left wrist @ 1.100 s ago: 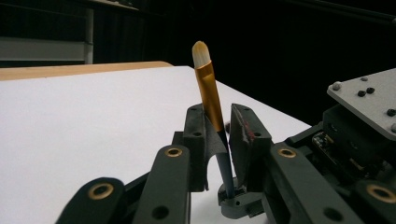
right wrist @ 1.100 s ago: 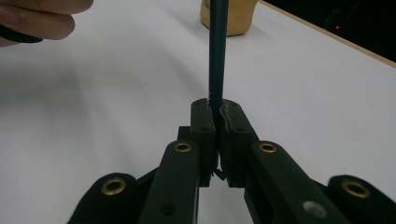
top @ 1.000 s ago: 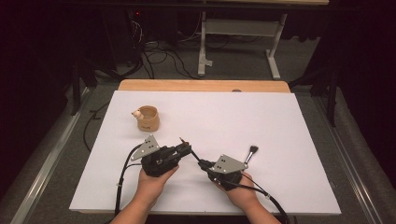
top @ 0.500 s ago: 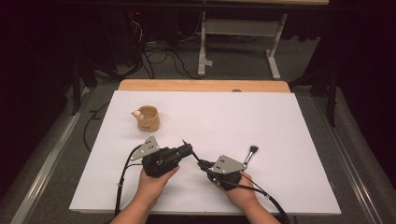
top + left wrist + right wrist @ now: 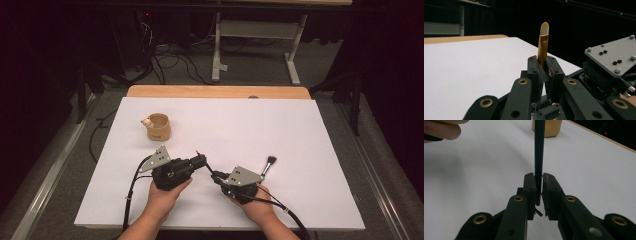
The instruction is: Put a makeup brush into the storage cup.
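Handover step: brush (image 5: 208, 168) sits low over the desk (image 5: 310, 130) at 6 o'clock, bridged between both grippers.
- Left gripper (image 5: 202, 159): fingers (image 5: 533, 72) clamped hard on the orange ferrule, pale bristles sticking out past them.
- Right gripper (image 5: 216, 176): jaws have just been opening. Dark handle is between its fingers (image 5: 551, 192), with a sliver of gap on one side, so the grip looks slack.

To do it well:
- Keep the left clamp firm and motionless.
- Open the right fully before backing off.
- Pull the right back straight along the handle, no twist, so the brush isn't levered out.

Cup (image 5: 159, 127) is at 10 o'clock, a second brush (image 5: 268, 165) at 3 o'clock of the right gripper.

Writing: faint mark on the cup, unreadable. No brand legible on brush or grippers.
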Motion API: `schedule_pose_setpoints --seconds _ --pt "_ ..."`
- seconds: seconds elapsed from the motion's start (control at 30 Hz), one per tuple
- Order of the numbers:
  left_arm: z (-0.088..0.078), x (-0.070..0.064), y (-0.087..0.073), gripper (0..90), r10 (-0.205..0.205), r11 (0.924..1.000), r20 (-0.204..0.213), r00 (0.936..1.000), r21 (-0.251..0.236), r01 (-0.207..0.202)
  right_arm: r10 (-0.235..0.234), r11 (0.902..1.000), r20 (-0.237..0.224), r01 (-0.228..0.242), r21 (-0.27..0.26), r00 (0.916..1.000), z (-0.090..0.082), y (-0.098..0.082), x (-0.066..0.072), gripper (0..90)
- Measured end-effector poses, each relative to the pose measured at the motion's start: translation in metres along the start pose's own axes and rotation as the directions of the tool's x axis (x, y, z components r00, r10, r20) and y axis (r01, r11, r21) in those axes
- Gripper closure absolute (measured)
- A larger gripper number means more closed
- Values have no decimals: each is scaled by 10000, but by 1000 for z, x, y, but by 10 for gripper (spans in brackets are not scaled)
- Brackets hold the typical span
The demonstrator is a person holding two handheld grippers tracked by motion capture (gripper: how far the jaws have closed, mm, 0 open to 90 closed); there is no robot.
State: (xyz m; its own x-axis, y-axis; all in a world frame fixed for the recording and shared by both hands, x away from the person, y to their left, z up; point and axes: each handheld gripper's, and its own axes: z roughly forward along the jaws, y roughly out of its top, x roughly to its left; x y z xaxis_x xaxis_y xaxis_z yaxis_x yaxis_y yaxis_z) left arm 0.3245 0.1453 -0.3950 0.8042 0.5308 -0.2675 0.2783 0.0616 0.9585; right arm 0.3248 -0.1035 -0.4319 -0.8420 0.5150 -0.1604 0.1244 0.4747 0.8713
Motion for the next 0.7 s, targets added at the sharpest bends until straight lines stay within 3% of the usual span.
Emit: schedule_pose_setpoints --seconds 0.37,0.7 --pt "-1 0 1 830 130 9999 -136 9998 46 -130 326 9991 -232 -333 -279 9992 -1 1 -1 671" --pt "-2 1 2 830 137 9999 -257 9996 76 -135 725 9964 -135 -730 -429 9973 -1 2 -5 504"
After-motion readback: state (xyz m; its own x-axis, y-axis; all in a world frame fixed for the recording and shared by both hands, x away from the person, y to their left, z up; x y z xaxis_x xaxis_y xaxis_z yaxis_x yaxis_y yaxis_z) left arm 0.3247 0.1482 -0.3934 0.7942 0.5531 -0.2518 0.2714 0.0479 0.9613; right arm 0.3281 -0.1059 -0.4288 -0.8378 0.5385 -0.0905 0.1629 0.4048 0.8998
